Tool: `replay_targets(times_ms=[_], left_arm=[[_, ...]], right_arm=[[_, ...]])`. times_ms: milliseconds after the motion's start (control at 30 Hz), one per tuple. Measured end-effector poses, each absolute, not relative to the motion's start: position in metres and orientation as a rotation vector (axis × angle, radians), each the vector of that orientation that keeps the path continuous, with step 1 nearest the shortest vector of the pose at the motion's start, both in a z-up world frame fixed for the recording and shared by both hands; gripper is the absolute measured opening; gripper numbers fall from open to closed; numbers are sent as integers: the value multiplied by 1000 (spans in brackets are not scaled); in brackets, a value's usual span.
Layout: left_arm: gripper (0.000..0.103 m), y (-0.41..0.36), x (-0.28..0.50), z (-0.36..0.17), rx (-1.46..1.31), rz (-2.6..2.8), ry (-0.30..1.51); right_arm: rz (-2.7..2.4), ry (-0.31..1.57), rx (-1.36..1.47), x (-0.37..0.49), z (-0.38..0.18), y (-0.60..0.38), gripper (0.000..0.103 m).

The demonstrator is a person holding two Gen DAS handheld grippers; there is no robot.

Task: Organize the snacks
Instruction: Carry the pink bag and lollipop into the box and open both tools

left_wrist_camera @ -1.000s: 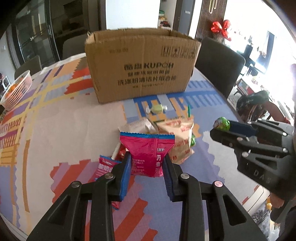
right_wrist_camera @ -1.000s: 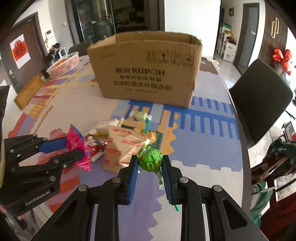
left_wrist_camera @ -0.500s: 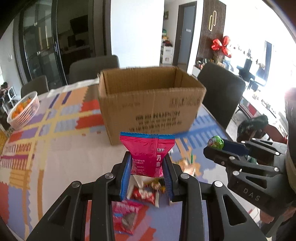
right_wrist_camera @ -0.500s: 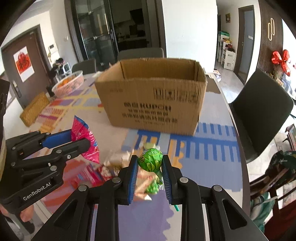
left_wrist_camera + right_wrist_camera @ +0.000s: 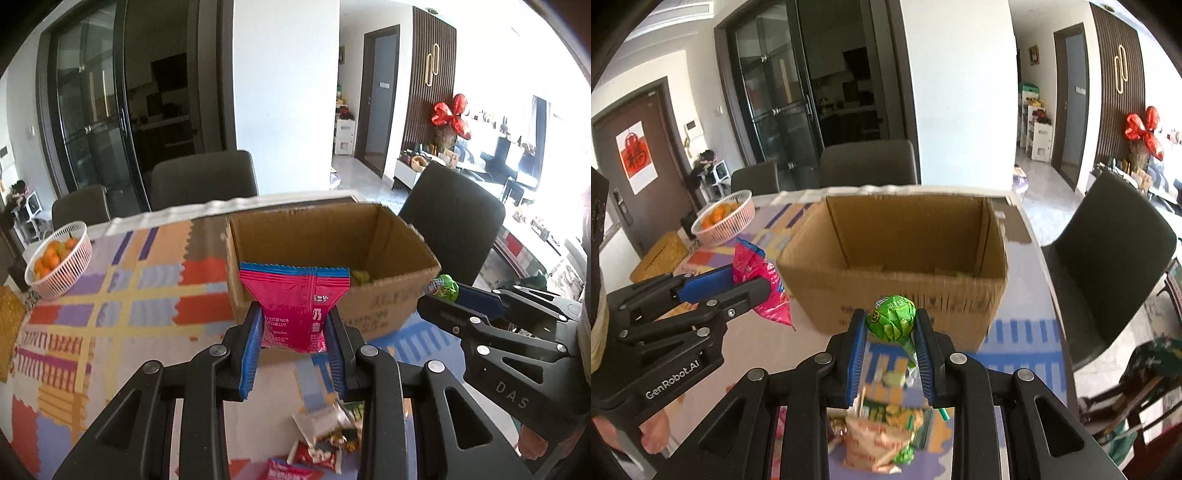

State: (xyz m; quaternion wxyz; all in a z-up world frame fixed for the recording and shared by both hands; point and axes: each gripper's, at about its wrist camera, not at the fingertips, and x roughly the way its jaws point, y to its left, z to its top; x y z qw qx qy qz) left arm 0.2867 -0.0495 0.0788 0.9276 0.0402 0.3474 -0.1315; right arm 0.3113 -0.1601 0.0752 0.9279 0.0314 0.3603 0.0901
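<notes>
Left wrist view: the left hand-held gripper (image 5: 293, 341), clenched on the pink foil snack packet (image 5: 295, 306), has lifted it off the tabletop (image 5: 110, 302) toward the open brown cardboard box (image 5: 388, 306).

Right wrist view: the right hand-held gripper (image 5: 891, 345), grasping the green-wrapped lollipop (image 5: 891, 319), has risen likewise; both snacks look ready to drop in.

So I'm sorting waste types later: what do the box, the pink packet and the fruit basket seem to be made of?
Box: brown corrugated cardboard, matte, with folded flaps.
Pink packet: glossy plastic film, probably, with a crimped top seal and creases.
Fruit basket: looks like pale moulded plastic with slotted walls.
</notes>
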Motion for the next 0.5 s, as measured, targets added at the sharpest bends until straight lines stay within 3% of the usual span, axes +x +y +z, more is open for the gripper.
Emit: replay_targets(times_ms=[500], left_arm=[[32,-56,338,96,88,-266,692]], right_arm=[[172,699,25,363,108,-158,27]])
